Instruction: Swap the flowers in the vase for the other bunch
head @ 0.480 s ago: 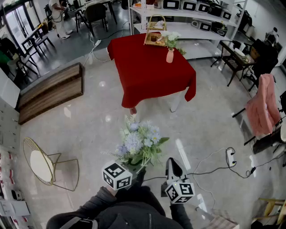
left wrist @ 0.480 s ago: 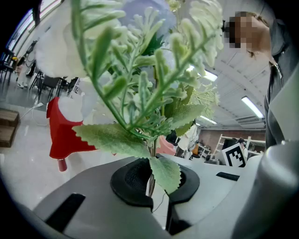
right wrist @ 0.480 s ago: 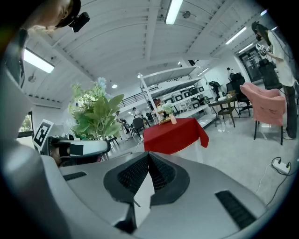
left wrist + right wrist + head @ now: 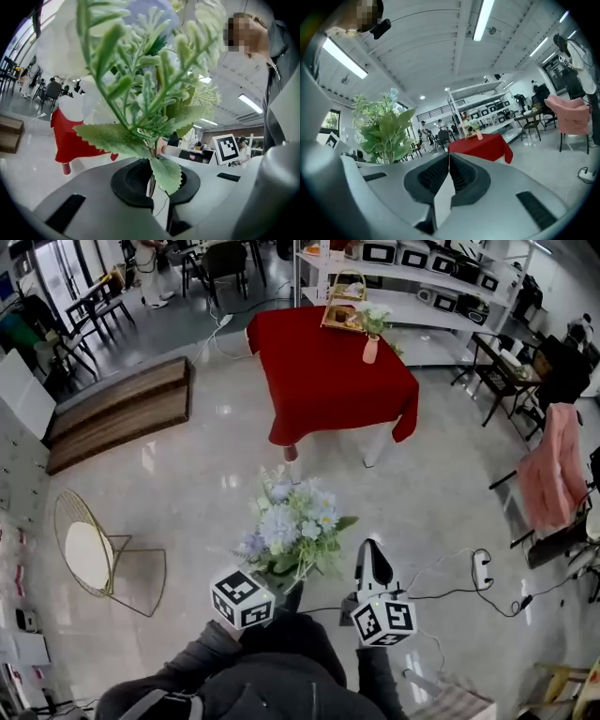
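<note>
Both jaws closed: left gripper (image 4: 153, 185) pinches leafy bouquet (image 4: 292, 531) stems; right gripper (image 4: 449, 169) empty.

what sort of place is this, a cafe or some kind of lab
Probably a big open workshop or demo hall rather than a cafe: a table under a red cloth on a glossy pale floor, white open shelving lined with small appliances, and long ceiling strip lights.
</note>
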Available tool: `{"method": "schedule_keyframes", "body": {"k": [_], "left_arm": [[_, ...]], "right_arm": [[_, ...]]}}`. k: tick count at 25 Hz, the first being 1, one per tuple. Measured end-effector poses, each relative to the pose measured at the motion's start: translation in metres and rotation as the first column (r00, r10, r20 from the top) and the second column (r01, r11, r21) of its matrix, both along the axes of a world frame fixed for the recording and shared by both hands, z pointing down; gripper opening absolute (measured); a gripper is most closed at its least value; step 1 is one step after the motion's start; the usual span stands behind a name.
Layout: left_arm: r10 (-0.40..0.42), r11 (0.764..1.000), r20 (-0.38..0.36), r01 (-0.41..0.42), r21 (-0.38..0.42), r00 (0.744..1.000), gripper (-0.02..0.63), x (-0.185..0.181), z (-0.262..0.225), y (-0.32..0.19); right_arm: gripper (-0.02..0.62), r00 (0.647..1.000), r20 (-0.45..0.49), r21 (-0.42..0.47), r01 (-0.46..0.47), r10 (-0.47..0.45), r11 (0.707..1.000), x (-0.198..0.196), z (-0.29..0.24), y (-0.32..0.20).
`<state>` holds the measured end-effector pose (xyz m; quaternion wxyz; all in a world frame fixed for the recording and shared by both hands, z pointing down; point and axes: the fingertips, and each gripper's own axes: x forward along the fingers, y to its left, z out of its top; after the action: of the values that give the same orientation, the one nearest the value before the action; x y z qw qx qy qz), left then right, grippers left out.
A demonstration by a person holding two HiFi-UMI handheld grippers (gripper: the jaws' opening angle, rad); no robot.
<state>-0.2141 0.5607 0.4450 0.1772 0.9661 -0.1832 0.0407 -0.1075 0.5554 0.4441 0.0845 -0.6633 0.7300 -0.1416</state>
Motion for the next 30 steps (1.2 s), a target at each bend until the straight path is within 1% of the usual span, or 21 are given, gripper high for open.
{"method": "schedule_keyframes", "body": {"k": [3,7,9,12,15,20,24,30], "left_arm": [[-0.006,1.0,-0.002,0.006,0.001,1.0,0.025,0.002,0.0,0.001],[-0.014,1.0,0.008,0.014,-0.007,1.0,0.025,0.004,0.006,-0.011],[-0.007,1.0,0.009,0.008,-0.017,1.0,0.025,0.008,0.008,-0.025],[-0.012,1.0,0.005,0.012,-0.011,1.0,0.025,0.013,0.01,-0.057],[-0.019,1.0,0.004,0.019,0.005,1.0,0.025,0.018,0.01,-0.099],[0.008,1.0,-0.018,-0.008,0.004,1.0,0.025,0.032,-0.001,-0.161],[0.035,0.999,-0.022,-0.035,0.002,0.999,0.025,0.044,-0.007,-0.202],[0.046,0.999,-0.017,-0.047,-0.021,0.999,0.025,0.054,-0.006,-0.262]], "right_arm": [[0.011,1.0,0.01,0.029,-0.02,0.019,0.999,0.004,-0.009,-0.002],[0.011,0.997,0.063,0.028,-0.053,0.051,0.998,0.014,-0.006,-0.014],[0.011,0.996,0.057,0.02,-0.066,0.064,0.998,0.019,-0.003,-0.027],[0.011,0.997,0.039,0.015,-0.071,0.071,0.997,0.025,-0.001,-0.051],[0.011,0.997,0.021,0.007,-0.072,0.072,0.997,0.032,0.001,-0.084],[0.011,0.996,-0.013,0.0,-0.086,0.086,0.996,0.043,-0.005,-0.142],[0.011,0.995,-0.031,-0.01,-0.096,0.096,0.995,0.05,-0.01,-0.181],[0.011,0.992,-0.042,-0.041,-0.119,0.118,0.992,0.063,-0.007,-0.233]]}}
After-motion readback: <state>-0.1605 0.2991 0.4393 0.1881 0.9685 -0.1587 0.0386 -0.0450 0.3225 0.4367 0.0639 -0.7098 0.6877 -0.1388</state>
